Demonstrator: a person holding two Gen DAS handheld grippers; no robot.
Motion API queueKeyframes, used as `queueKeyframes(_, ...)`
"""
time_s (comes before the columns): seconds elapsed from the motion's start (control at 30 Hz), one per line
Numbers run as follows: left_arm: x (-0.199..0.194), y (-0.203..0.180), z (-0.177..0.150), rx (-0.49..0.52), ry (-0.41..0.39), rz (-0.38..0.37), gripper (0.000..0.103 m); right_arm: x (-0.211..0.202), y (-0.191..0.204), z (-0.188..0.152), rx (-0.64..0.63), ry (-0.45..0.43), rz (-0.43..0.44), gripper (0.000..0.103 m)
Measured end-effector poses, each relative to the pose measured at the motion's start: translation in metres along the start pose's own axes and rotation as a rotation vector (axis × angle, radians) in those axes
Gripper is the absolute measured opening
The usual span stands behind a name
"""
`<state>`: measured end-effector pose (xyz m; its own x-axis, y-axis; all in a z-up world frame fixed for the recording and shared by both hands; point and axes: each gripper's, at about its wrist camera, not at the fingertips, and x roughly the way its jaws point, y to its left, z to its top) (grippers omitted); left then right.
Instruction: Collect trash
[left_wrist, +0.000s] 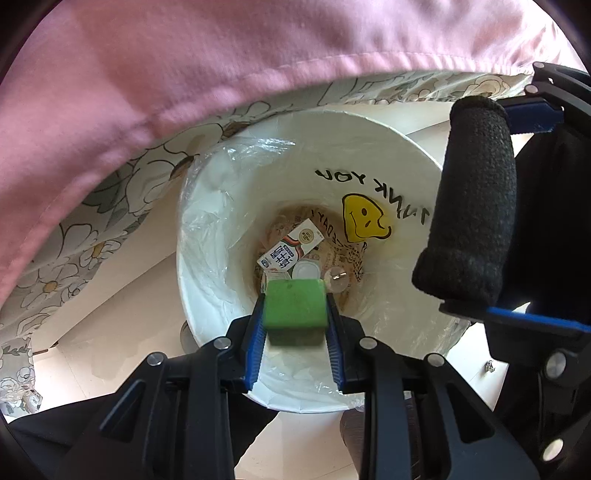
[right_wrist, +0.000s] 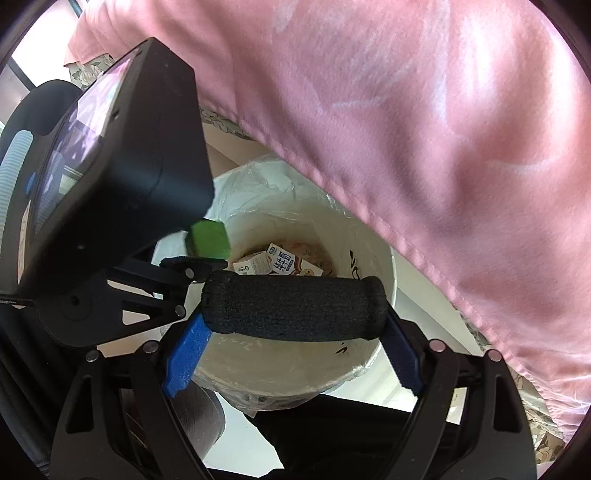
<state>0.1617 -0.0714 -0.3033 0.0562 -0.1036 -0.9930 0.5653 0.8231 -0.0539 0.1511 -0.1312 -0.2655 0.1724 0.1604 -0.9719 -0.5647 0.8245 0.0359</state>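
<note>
Both grippers hang over the mouth of the white trash bin (left_wrist: 207, 280), each with something clamped in it. Left gripper (left_wrist: 295, 314): its blue-lined jaws are pinched on a green sponge block (left_wrist: 295, 304), one pad on each flat side, with the block's end poking out past the fingertips. Right gripper (right_wrist: 295, 310): its jaws stand wide and press on the two ends of a black foam roll (right_wrist: 295, 308), which lies crosswise between them; the left wrist view shows the same roll (left_wrist: 476, 199) beside the bin's rim.

Judging by the look, both pieces are light and soft. The green block has a porous, matte face with a darker layer along one edge, so it should squash a little under the pads and not slip; gripping it across the flat sides, as now, seems the sound choice. The black roll is coarse and spongy, a short cylinder with rounded ends. Held end to end it could buckle or spring out, though its rough skin should give the pads good hold. Neither looks fragile, and a drop should do no harm.

The bin is lined with a clear plastic bag (left_wrist: 229, 206) and bears a yellow smiley face (left_wrist: 362, 218) with black lettering. At its bottom lies a milk carton (left_wrist: 288, 247) among other rubbish. A pink cloth (left_wrist: 184, 55) hangs above the bin.
</note>
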Motion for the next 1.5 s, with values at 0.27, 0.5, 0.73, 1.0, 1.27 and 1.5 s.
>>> queueKeyframes(0.27,0.014,0.000,0.001,-0.011,0.017,-0.030,0.091,-0.007,0.001,-0.002,-0.006,0.001,0.002,0.096)
queueKeyframes(0.5,0.015,0.003,-0.001,-0.025,0.019,-0.021,0.095,-0.007,0.005,-0.006,-0.006,0.008,-0.016,0.096)
queueKeyframes(0.73,0.008,0.000,-0.005,-0.015,0.009,-0.004,0.095,-0.017,-0.001,-0.009,0.021,-0.016,-0.031,0.096)
queueKeyframes(1.0,-0.012,-0.003,-0.009,-0.016,-0.036,0.001,0.095,-0.054,-0.009,-0.016,0.031,-0.100,-0.040,0.096)
queueKeyframes(1.27,-0.061,-0.001,-0.017,-0.036,-0.142,0.002,0.095,-0.109,-0.033,-0.024,0.133,-0.238,0.023,0.096)
queueKeyframes(1.5,-0.110,0.008,-0.011,-0.058,-0.265,0.039,0.095,-0.147,-0.051,-0.026,0.195,-0.323,-0.011,0.096)
